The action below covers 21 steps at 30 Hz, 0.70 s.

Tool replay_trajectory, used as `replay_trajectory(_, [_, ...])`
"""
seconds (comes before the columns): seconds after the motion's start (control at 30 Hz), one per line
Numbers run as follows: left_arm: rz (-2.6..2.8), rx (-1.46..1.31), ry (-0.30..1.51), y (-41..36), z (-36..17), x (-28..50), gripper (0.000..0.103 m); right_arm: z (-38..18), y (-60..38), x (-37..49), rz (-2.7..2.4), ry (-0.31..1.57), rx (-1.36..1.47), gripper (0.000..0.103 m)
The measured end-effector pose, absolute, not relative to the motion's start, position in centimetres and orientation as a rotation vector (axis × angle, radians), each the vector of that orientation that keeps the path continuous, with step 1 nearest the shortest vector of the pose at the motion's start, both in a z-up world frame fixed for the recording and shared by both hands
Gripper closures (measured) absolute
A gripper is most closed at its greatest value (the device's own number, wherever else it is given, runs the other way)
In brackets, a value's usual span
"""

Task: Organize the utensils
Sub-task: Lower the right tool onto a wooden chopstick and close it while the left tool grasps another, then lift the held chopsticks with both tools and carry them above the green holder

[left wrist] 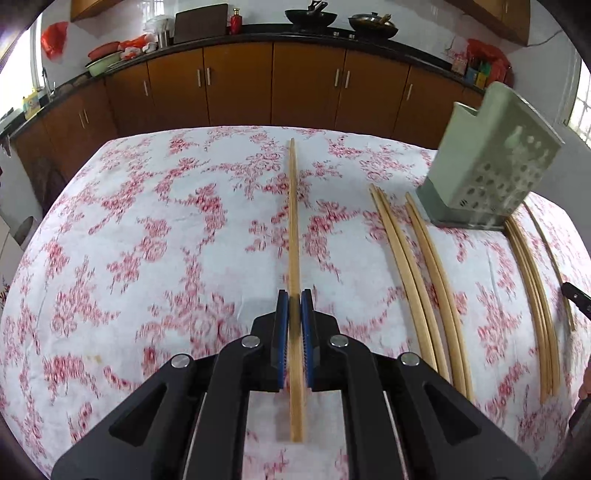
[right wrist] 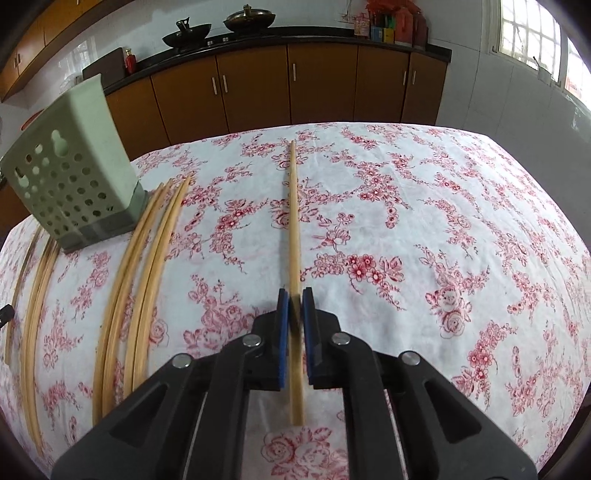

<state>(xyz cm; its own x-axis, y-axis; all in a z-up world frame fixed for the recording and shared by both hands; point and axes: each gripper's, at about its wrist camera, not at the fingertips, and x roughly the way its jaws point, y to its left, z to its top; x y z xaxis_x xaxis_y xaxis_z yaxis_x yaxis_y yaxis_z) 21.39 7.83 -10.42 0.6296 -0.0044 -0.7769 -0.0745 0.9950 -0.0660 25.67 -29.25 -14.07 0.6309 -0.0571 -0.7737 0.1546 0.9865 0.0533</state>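
Note:
My left gripper (left wrist: 294,295) is shut on a wooden chopstick (left wrist: 294,221) that points straight ahead over the table. My right gripper (right wrist: 295,293) is shut on another wooden chopstick (right wrist: 293,214), also pointing ahead. A pale green perforated utensil holder (left wrist: 491,162) stands on the table to the right of the left gripper; in the right wrist view the holder (right wrist: 70,170) is at the left. Several loose chopsticks (left wrist: 417,273) lie on the cloth beside the holder, and they also show in the right wrist view (right wrist: 147,266).
The table carries a white cloth with red flowers (left wrist: 147,240). Brown kitchen cabinets (left wrist: 236,81) with a dark counter, woks (left wrist: 310,16) and bottles stand behind the table. A window (right wrist: 528,33) is at the right. More chopsticks (left wrist: 532,295) lie right of the holder.

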Motion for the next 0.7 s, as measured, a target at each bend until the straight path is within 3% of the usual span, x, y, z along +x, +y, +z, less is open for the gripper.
replay_trajectory(0.7, [0.047,-0.117,0.856,8.1,-9.4,17.3,0.096,-12.4,-28.8,21.3,-0.103,0.804,0.110,0.095])
